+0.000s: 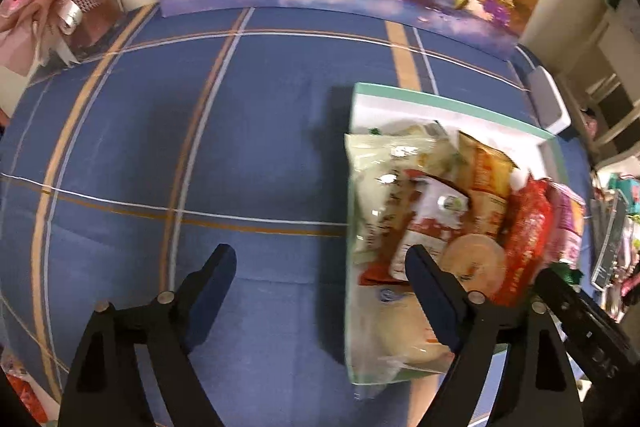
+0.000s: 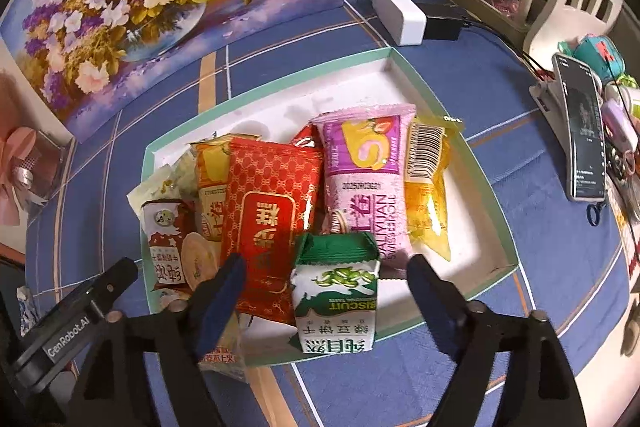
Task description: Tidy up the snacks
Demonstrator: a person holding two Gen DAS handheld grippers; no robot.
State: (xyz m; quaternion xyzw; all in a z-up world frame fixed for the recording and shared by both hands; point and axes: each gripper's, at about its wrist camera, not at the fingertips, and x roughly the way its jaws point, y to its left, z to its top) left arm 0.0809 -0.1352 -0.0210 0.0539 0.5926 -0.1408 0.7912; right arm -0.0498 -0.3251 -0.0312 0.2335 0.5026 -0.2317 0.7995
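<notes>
Against the tray's (image 2: 494, 183) near rim stands a green-and-white biscuit pack (image 2: 336, 291), leaning beside the red packet (image 2: 272, 211) and pink roll pack (image 2: 368, 183). It looks loosely placed; nudging it flat inside the tray would probably tidy the row. Above the tray's near edge the right gripper (image 2: 326, 277) points steeply down, tongs apart and empty. Off the tray's left edge the left gripper (image 1: 320, 269) also gapes, holding nothing
</notes>
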